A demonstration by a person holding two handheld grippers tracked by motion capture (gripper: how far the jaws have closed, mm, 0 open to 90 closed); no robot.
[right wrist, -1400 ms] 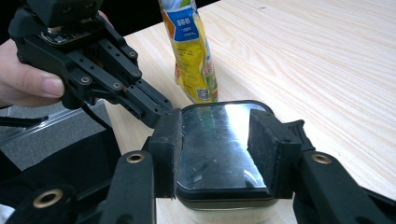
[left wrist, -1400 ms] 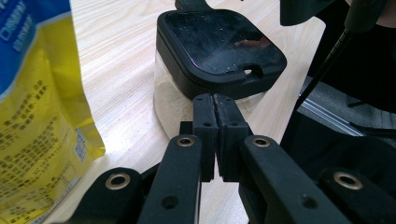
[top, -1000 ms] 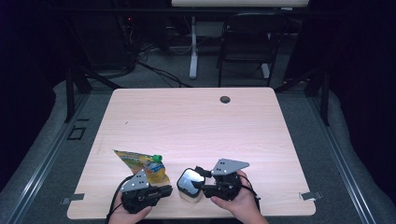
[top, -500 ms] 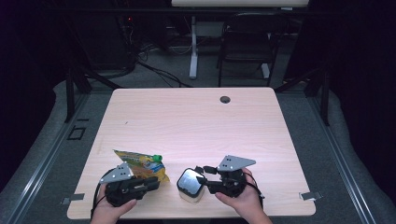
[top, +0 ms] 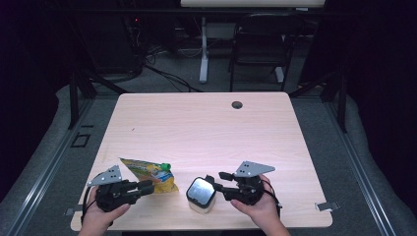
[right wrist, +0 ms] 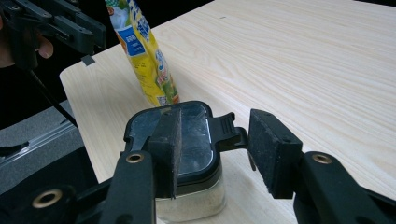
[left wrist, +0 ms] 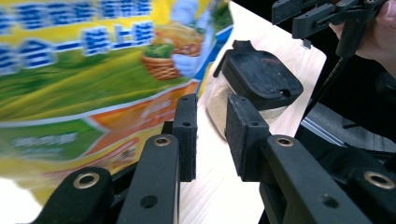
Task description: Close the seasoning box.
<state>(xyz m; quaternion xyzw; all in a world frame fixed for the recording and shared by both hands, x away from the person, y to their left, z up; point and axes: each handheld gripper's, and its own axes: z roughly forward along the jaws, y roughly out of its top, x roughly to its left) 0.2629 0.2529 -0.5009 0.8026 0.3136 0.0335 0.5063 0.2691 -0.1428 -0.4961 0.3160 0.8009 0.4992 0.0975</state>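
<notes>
Pouch (top: pixel 150 173) lies freed beside the part-open, empty left gripper (top: pixel 146 187), whose just-opening jaws could snag and drag it.

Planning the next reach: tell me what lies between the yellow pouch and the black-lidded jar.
Only bare table separates the yellow pouch from the black-lidded jar, as the high view shows. The left gripper view shows pale wood there too.

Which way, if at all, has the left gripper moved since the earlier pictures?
Yes. The left gripper has drawn back off the yellow pouch toward the table's left near corner, jaws just opening, nothing between them.
</notes>
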